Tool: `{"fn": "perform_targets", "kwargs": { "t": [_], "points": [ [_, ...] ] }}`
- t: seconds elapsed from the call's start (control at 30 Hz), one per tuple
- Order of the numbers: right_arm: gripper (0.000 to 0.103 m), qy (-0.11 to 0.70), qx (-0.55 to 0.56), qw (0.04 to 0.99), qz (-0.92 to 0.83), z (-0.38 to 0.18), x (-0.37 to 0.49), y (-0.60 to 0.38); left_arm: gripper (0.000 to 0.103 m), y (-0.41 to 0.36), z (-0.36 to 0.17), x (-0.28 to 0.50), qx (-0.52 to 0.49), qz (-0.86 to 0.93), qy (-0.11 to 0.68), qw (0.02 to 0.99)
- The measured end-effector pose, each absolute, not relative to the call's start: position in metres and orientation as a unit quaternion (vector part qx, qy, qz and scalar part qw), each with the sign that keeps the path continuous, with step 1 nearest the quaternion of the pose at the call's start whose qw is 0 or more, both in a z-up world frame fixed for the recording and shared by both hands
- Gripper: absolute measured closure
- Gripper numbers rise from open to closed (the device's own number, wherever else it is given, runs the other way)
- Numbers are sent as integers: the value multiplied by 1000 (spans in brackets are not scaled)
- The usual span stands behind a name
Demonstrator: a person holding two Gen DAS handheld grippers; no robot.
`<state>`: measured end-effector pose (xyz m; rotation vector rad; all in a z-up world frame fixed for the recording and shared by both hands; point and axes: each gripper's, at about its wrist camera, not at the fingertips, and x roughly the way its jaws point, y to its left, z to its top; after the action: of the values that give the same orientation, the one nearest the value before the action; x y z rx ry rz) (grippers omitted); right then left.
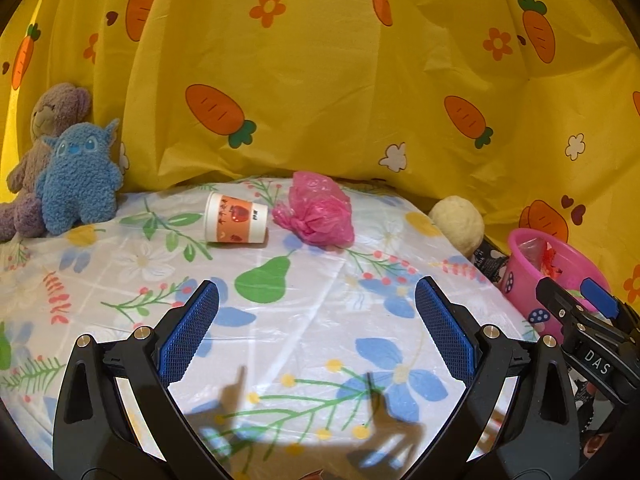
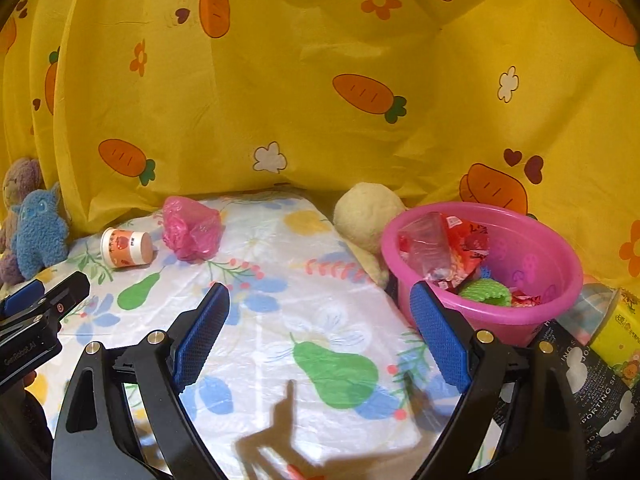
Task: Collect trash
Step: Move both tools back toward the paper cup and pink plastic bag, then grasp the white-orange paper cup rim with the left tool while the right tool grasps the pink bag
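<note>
both the left claw (image 1: 316, 320) and the right claw (image 2: 320, 320) hang spread and empty above the flowered counter (image 1: 304, 344), so the step in hand looks like the reach for the next bit of trash. a paper cup (image 1: 235, 219) lies on its side at the far edge, just beside a crumpled pink bag (image 1: 316, 210), while the pink bucket (image 2: 532, 312) off to the right already holds wrappers. the next move likely calls for one claw to travel forward, straddle the cup or bag, pinch it, then carry it to the bucket.
</note>
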<state>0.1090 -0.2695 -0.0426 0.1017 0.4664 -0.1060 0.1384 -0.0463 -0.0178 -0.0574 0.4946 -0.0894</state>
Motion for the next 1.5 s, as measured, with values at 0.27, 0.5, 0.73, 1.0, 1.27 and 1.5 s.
{"fn": "perform_targets", "kwargs": {
  "t": [0.27, 0.5, 0.73, 1.0, 1.27, 1.5],
  "points": [
    [14, 235, 32, 971, -16, -39, 132, -224, 6, -1, -15, 148, -37, -6, 242, 969],
    [14, 242, 21, 970, 9, -37, 166, -189, 6, 33, -14, 168, -37, 18, 244, 969],
    [15, 258, 11, 966, 30, -38, 215, -161, 6, 53, -17, 199, -35, 12, 248, 968],
    [22, 293, 8, 955, 39, -62, 275, -141, 6, 61, -26, 238, -31, -2, 256, 966],
    [36, 312, 5, 949, 36, -79, 318, -130, 6, 61, -41, 282, -33, -34, 272, 961],
    [65, 327, 12, 944, 55, -88, 335, -132, 23, 66, -59, 313, -52, -55, 304, 950]
  ]
}}
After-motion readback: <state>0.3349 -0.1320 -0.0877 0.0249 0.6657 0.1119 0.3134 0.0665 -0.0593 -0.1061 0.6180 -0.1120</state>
